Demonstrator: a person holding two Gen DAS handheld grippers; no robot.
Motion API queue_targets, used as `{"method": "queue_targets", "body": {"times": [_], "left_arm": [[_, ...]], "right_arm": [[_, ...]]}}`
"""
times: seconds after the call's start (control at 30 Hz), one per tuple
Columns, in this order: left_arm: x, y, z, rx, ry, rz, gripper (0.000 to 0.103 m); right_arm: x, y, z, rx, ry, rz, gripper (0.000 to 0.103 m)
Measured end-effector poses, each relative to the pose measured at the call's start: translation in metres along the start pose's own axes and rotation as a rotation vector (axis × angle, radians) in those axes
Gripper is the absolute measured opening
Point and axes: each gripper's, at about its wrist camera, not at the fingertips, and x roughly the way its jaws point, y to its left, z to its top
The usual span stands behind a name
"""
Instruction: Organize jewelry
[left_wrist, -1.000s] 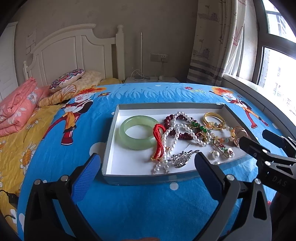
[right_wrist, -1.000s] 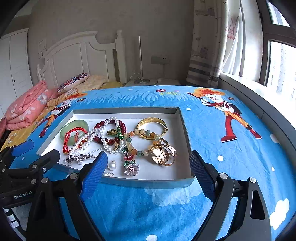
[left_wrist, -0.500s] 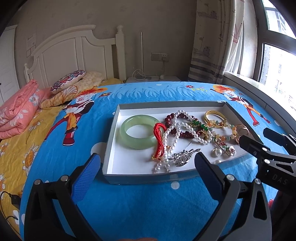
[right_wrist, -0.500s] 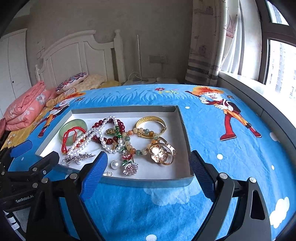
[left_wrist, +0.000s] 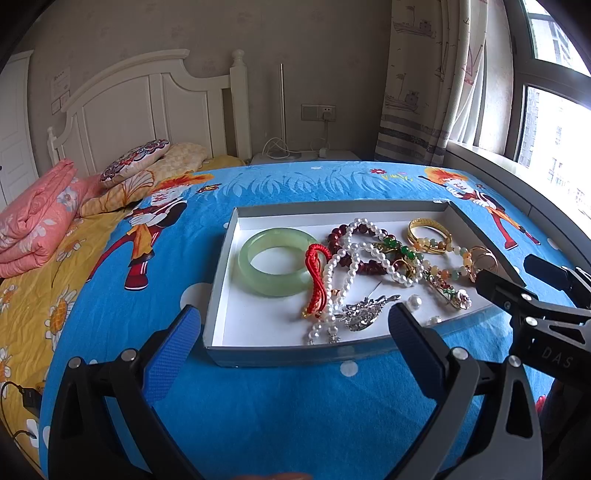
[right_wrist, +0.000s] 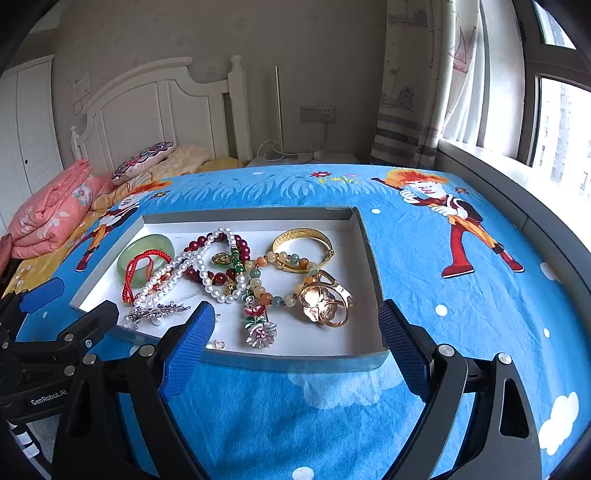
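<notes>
A shallow grey tray (left_wrist: 218, 288) with a white floor is seen lying on the bed (left_wrist: 258, 406), on a blue cartoon bedsheet. The jewelry is gathered inside the tray: a green jade bangle (left_wrist: 275, 261) is placed toward the left side, and a red cord bracelet (left_wrist: 317, 275) is draped over its edge. Beside it a white pearl necklace (left_wrist: 354, 254) is tangled with a dark red bead bracelet (right_wrist: 242, 245). A gold bangle (right_wrist: 302, 243) is found toward the far right part, and a gold flower ornament (right_wrist: 325, 302) lies nearer the front. The left gripper (left_wrist: 295, 347) and the right gripper (right_wrist: 295, 343) are both held released before the near rim of the tray, with nothing between the blue pads.
</notes>
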Motion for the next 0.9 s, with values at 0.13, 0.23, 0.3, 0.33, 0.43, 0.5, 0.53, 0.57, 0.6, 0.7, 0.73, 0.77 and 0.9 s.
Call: {"method": "queue_targets", "body": {"times": [0.13, 0.23, 0.3, 0.33, 0.43, 0.5, 0.53, 0.57, 0.6, 0.7, 0.73, 0.77, 0.9], "left_arm": [[0.0000, -0.0001, 0.0001, 0.000, 0.000, 0.000, 0.101], [0.0001, -0.0002, 0.0002, 0.000, 0.000, 0.000, 0.101], [0.0000, -0.0002, 0.0002, 0.000, 0.000, 0.001, 0.101], [-0.0001, -0.0003, 0.0002, 0.000, -0.001, 0.000, 0.101], [0.0000, -0.0003, 0.0002, -0.001, 0.000, 0.000, 0.101], [-0.0001, -0.0005, 0.0002, 0.000, 0.000, 0.001, 0.101], [-0.0001, -0.0003, 0.0003, 0.000, -0.001, 0.001, 0.101], [-0.0001, -0.0003, 0.0003, 0.000, -0.001, 0.001, 0.101], [-0.0001, -0.0005, 0.0003, -0.001, -0.001, 0.001, 0.101], [-0.0003, -0.0005, 0.0002, 0.000, -0.001, 0.001, 0.101], [-0.0002, -0.0005, 0.0003, 0.000, -0.001, 0.000, 0.101], [-0.0002, -0.0005, 0.0003, 0.000, 0.000, 0.000, 0.101], [-0.0004, -0.0031, -0.0001, 0.011, -0.004, 0.002, 0.101]], "right_arm": [[0.0002, -0.0002, 0.0000, 0.001, 0.001, 0.000, 0.087], [0.0002, -0.0003, 0.0000, 0.000, 0.001, 0.000, 0.087], [0.0007, -0.0003, 0.0000, 0.001, 0.004, -0.003, 0.087], [0.0010, 0.0001, -0.0009, 0.001, 0.005, -0.003, 0.087], [0.0013, 0.0006, -0.0015, 0.002, 0.005, -0.001, 0.087], [0.0014, 0.0000, -0.0012, 0.002, 0.005, -0.002, 0.087], [0.0014, 0.0000, -0.0011, 0.002, 0.005, -0.002, 0.087], [0.0015, 0.0003, -0.0013, 0.002, 0.005, -0.001, 0.087], [0.0015, -0.0001, -0.0011, 0.002, 0.006, -0.002, 0.087], [0.0015, -0.0002, -0.0011, 0.002, 0.006, -0.002, 0.087], [0.0016, 0.0000, -0.0012, 0.002, 0.006, -0.001, 0.087], [0.0016, 0.0001, -0.0012, 0.002, 0.006, -0.001, 0.087], [0.0015, -0.0005, -0.0010, 0.003, 0.006, -0.002, 0.087]]}}
